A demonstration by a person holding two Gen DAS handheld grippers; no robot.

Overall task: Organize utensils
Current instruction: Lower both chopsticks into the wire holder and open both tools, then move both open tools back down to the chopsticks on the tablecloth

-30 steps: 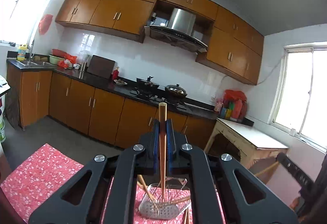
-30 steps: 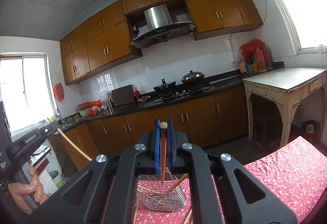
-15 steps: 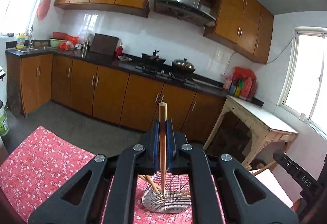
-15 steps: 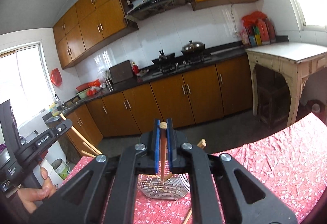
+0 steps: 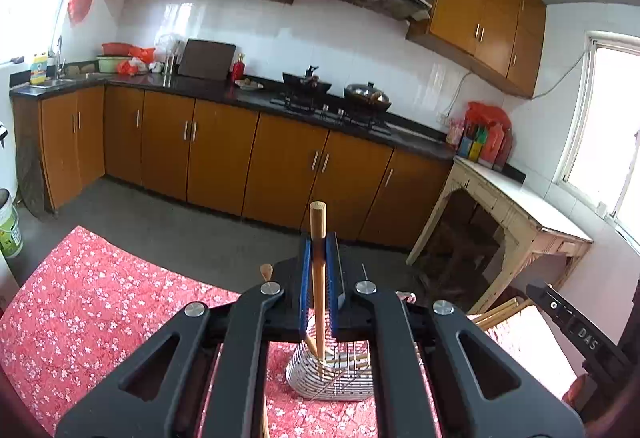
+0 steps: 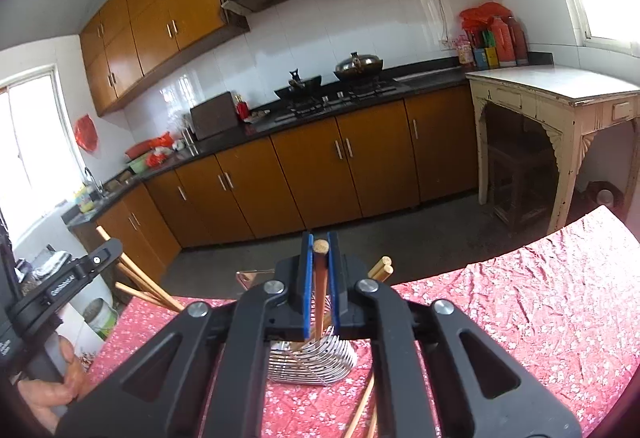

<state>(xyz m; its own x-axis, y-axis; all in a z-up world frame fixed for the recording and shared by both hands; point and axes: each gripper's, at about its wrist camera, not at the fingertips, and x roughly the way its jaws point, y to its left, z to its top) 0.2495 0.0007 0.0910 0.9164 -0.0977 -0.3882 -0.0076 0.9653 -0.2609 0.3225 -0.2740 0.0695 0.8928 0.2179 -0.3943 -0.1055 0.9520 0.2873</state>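
Both views were fisheye cameras mounted behind gripper fingers, looking forward and slightly downward. The left wrist view looked past its left gripper (image 5: 319, 258) from close above the wire utensil basket (image 5: 332, 378) at lower centre. The right wrist view looked past its right gripper (image 6: 320, 258) similarly. Both shared the basket, the red floral tablecloth (image 6: 540, 298), the brown kitchen cabinets (image 5: 280, 174) and the stove (image 6: 332, 94) beyond.
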